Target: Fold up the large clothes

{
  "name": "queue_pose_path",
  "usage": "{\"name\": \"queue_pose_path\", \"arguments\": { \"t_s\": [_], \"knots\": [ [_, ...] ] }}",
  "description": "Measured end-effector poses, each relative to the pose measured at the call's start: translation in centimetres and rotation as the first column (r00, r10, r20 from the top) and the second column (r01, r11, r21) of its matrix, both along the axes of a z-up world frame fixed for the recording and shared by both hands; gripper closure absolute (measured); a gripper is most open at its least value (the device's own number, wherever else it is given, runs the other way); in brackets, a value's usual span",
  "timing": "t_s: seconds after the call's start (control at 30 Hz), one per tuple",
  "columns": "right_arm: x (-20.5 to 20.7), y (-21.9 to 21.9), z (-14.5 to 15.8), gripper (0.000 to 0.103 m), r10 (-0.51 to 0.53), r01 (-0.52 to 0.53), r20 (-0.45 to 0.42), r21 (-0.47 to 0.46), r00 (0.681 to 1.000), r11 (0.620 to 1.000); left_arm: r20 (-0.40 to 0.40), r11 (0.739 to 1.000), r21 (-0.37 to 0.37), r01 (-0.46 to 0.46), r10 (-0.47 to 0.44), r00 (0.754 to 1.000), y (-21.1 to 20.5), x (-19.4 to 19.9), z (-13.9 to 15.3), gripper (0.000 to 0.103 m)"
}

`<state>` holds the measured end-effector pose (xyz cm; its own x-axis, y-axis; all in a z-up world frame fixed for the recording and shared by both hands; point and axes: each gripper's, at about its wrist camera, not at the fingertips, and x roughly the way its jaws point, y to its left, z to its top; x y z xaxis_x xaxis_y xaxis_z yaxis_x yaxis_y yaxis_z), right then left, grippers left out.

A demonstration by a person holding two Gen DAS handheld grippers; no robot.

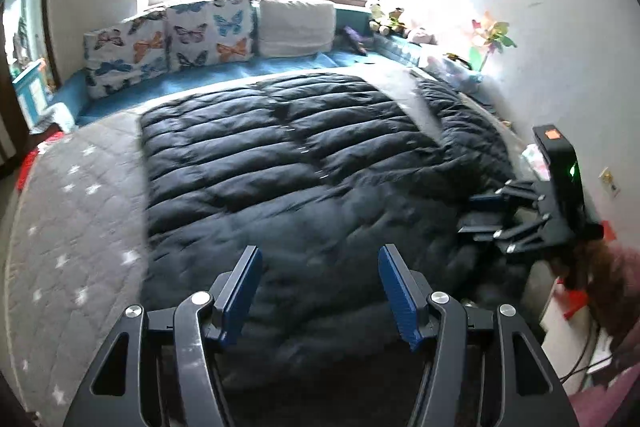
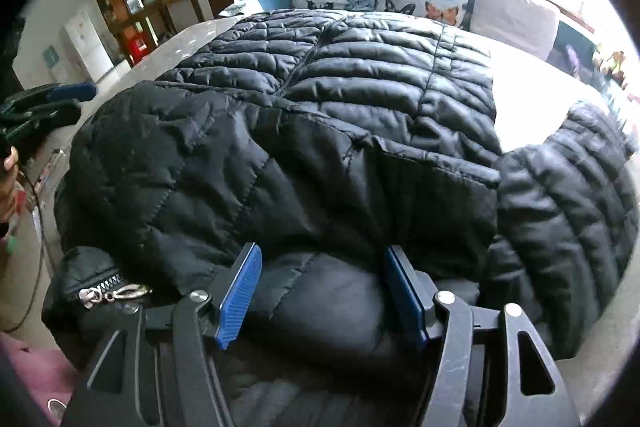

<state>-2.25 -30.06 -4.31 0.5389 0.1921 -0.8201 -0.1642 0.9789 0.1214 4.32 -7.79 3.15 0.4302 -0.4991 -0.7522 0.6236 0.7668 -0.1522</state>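
With the coat [image 1: 304,163] spread flat on the bed [image 1: 80,211], you look to be starting the fold: left gripper [image 1: 320,291] is parted above its near edge, right gripper [image 2: 322,291] parted astride a fold, unpinched, so close both next.

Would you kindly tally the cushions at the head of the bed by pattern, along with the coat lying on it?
Butterfly-print cushions: 2
Plain white cushion: 1
Black quilted puffer coat: 1
Total: 4
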Motion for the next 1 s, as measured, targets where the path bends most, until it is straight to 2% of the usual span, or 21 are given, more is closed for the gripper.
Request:
{"name": "queue_pose_path", "arguments": {
  "t_s": [0.17, 0.27, 0.4, 0.53, 0.6, 0.7, 0.83, 1.0],
  "knots": [
    [-1.4, -2.6, 3.6, 0.034, -0.018, 0.014, 0.085, 0.056, 0.996, 0.998, -0.032, 0.997, 0.042, 0.067, -0.066, 0.997, -5.5, 1.6, -1.4, 0.039],
    [-2.1, -6.4, 5.4, 0.034, -0.087, 0.081, 0.128, 0.056, 0.988, 0.995, -0.071, 0.992, 0.069, 0.101, -0.096, 0.993, -8.8, 2.0, -3.2, 0.039],
    [-2.4, -12.8, 6.3, 0.034, -0.225, 0.215, 0.134, 0.087, 0.965, 0.973, -0.114, 0.986, 0.086, 0.143, -0.133, 0.984, -12.4, 2.1, -5.3, 0.039],
    [-1.7, -20.3, 5.2, 0.034, -0.378, 0.364, 0.097, 0.137, 0.921, 0.921, -0.131, 0.977, 0.095, 0.191, -0.178, 0.975, -15.4, 1.5, -6.6, 0.039],
    [-1.2, -22.6, 4.4, 0.034, -0.416, 0.401, 0.074, 0.165, 0.906, 0.901, -0.136, 0.974, 0.095, 0.205, -0.192, 0.972, -16.4, 1.3, -7.0, 0.039],
    [-0.1, -26.7, 2.6, 0.034, -0.484, 0.465, 0.015, 0.257, 0.875, 0.847, -0.147, 0.969, 0.098, 0.225, -0.210, 0.967, -17.7, 1.4, -7.5, 0.039],
    [1.6, -30.1, 0.7, 0.034, -0.524, 0.505, -0.038, 0.329, 0.851, 0.798, -0.157, 0.964, 0.101, 0.245, -0.228, 0.961, -18.9, 1.5, -7.9, 0.039],
    [3.7, -32.3, -1.2, 0.034, -0.539, 0.516, -0.076, 0.427, 0.839, 0.742, -0.164, 0.964, 0.091, 0.252, -0.235, 0.958, -19.0, 1.8, -8.2, 0.040]
  ]
}}
